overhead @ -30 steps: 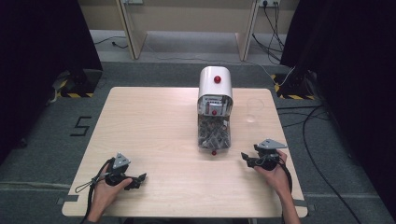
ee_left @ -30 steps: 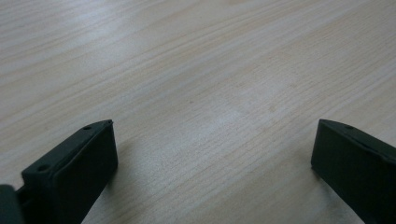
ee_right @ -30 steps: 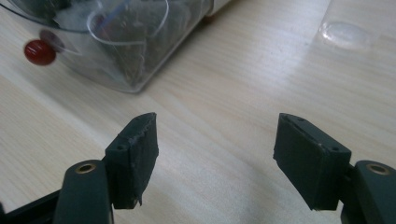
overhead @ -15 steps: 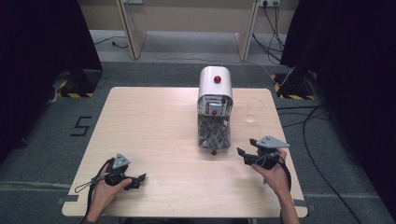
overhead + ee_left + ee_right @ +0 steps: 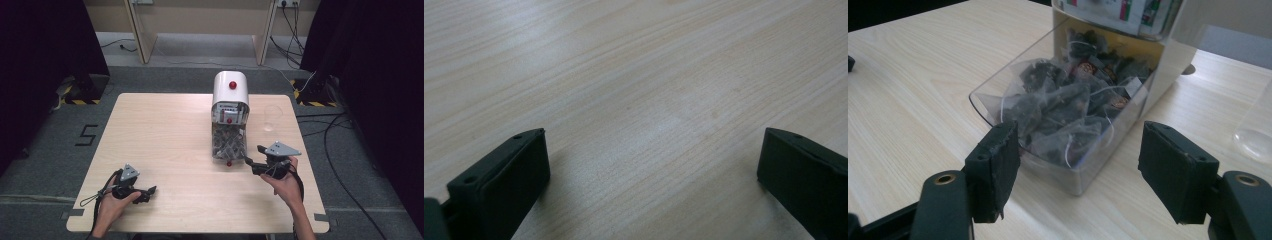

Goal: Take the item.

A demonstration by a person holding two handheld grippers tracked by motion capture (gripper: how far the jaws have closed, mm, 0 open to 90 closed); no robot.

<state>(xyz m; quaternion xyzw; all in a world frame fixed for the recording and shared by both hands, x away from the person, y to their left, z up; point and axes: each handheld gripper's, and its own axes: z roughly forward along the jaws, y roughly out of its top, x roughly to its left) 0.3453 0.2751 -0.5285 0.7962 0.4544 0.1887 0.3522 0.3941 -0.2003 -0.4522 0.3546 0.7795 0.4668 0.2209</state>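
While the right hand-held gripper (image 5: 250,162) faces the clear tray (image 5: 1058,125) of tea bags (image 5: 1073,100), its jaws stand wide apart and hold nothing, which suits an approach to the tray's open front. The tray projects from the base of the white dispenser (image 5: 230,95) at the centre-right of the surface (image 5: 165,130); the right gripper view shows the bags heaped inside, with the tray's near corner between the two jaws but not touching them. The left hand-held gripper (image 5: 150,191) rests low near the front edge, jaws also wide and empty, well apart from the work. A clear glass (image 5: 270,117) stands just right of the dispenser, near the right edge; bare surface lies open to the left.
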